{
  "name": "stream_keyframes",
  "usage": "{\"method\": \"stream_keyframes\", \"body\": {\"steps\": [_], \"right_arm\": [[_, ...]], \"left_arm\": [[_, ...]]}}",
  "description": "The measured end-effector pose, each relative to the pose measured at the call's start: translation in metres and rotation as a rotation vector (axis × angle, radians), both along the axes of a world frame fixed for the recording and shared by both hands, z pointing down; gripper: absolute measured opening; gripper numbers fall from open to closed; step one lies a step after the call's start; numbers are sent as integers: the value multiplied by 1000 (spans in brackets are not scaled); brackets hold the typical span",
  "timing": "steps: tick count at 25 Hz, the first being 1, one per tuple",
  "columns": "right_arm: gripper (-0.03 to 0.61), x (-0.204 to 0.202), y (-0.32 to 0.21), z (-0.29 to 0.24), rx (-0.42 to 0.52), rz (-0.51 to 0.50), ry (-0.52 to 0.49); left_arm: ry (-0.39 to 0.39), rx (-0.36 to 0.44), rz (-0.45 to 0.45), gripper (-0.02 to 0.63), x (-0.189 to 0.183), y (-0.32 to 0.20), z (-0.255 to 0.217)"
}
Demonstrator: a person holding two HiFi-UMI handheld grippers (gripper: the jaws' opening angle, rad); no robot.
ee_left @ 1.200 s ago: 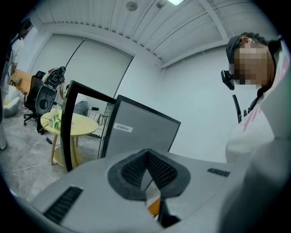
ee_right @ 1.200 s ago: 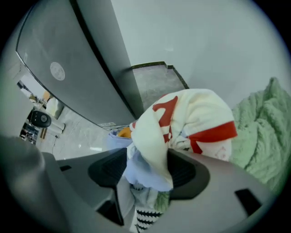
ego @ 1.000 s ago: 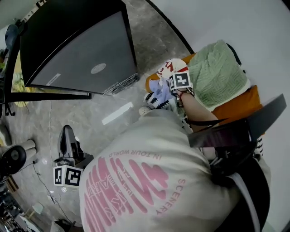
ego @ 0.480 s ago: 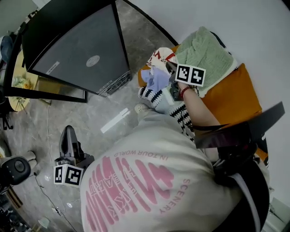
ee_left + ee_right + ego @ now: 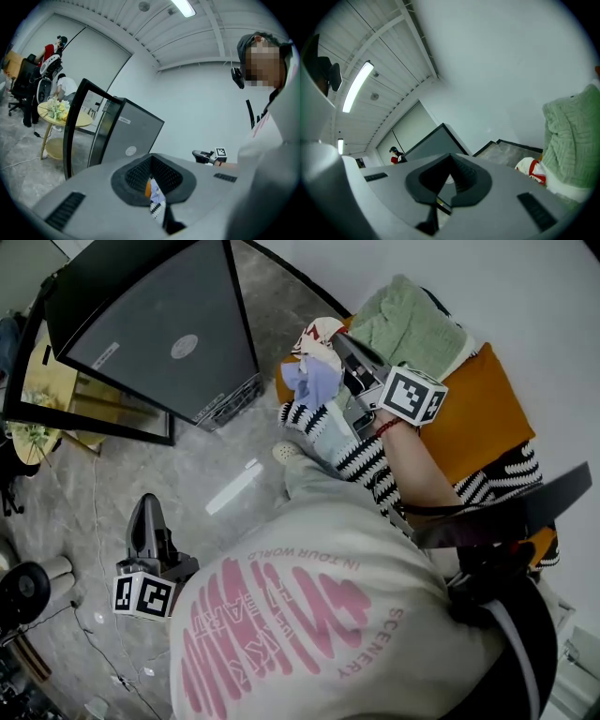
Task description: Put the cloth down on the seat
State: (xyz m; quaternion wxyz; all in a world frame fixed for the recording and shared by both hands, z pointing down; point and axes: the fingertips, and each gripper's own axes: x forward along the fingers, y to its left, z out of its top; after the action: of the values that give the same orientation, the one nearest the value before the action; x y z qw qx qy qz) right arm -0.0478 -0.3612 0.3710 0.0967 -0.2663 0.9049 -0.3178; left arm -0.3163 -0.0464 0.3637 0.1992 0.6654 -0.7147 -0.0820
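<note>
Orange seat [image 5: 478, 418] sits at upper right of the head view. On it I note a green knit cloth [image 5: 408, 326] at the top. A white-and-red bundle [image 5: 317, 334] and a lavender cloth [image 5: 314, 382] are at its left end. A black-and-white striped cloth [image 5: 502, 476] lies lower right. Grey stone floor [image 5: 187, 474] is to its left.

right gripper [image 5: 341, 341] jaws from wide apart to fully together

Towel [image 5: 410, 326] on seat [image 5: 483, 418]; cabinet [image 5: 159, 334] left; small cloths [image 5: 314, 381] probably at seat edge.
</note>
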Motion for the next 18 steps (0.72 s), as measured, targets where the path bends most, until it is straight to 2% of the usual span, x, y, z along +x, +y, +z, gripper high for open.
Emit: {"method": "stream_keyframes", "body": {"steps": [5, 12, 18], "right_arm": [[11, 7, 12, -11, 53, 4, 28], [11, 19, 15, -5, 25, 35, 6], [11, 19, 27, -11, 62, 17, 16]], "left_arm": [[-2, 13, 8, 9, 3, 9, -3], [-5, 10, 11, 9, 4, 13, 0], [-6, 30, 7, 9, 10, 25, -1]]}}
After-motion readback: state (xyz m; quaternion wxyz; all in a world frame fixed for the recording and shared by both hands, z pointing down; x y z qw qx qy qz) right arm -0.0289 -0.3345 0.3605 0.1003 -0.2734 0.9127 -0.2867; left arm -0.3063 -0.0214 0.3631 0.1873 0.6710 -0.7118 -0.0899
